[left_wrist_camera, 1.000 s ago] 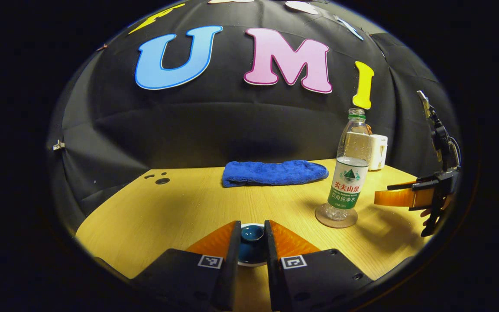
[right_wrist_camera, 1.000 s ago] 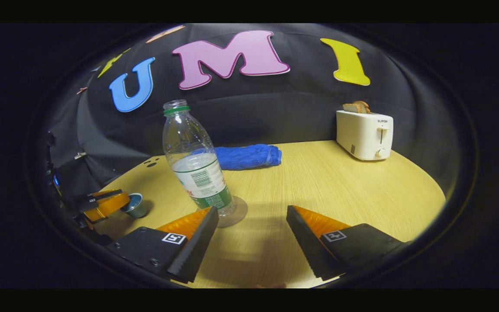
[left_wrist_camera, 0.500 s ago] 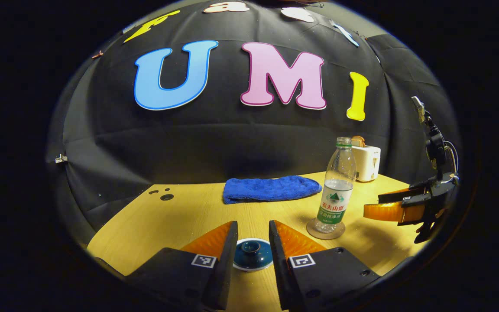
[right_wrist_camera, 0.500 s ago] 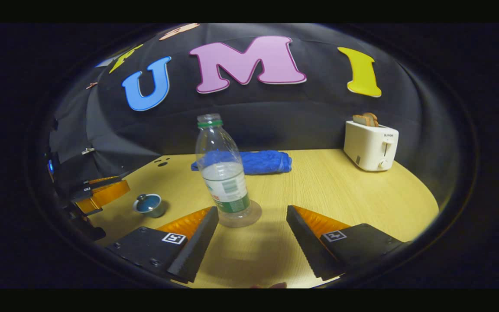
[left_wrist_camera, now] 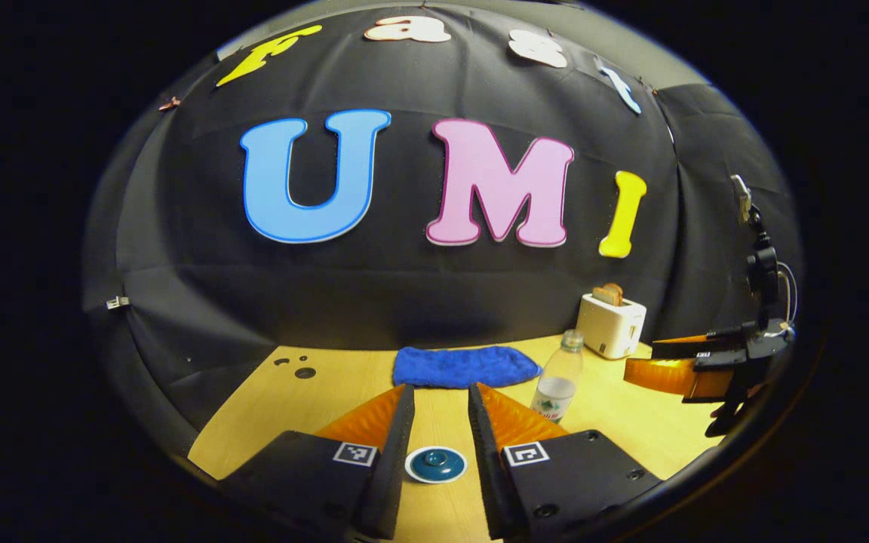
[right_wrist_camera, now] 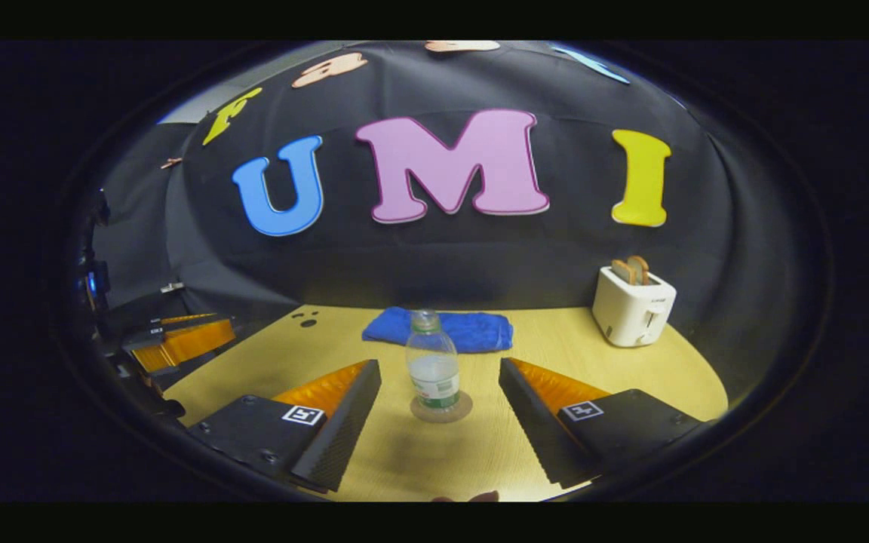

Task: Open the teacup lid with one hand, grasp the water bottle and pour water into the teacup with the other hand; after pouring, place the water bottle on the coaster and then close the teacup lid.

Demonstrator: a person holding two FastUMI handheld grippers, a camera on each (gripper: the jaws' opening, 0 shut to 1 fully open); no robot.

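Wooden table (right_wrist_camera: 600,354), lower frame: I judge the task done.
Lid (left_wrist_camera: 436,464) sits on cup, bottle (right_wrist_camera: 434,370) on coaster (right_wrist_camera: 441,408); left gripper (left_wrist_camera: 438,411) and right gripper (right_wrist_camera: 440,392) both spread, empty.

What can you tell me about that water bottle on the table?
The water bottle is clear plastic with a green neck ring and a white and green label. It is partly filled, and no cap is evident. It stands upright on a round coaster, in front of the blue towel. Neither tool touches it.
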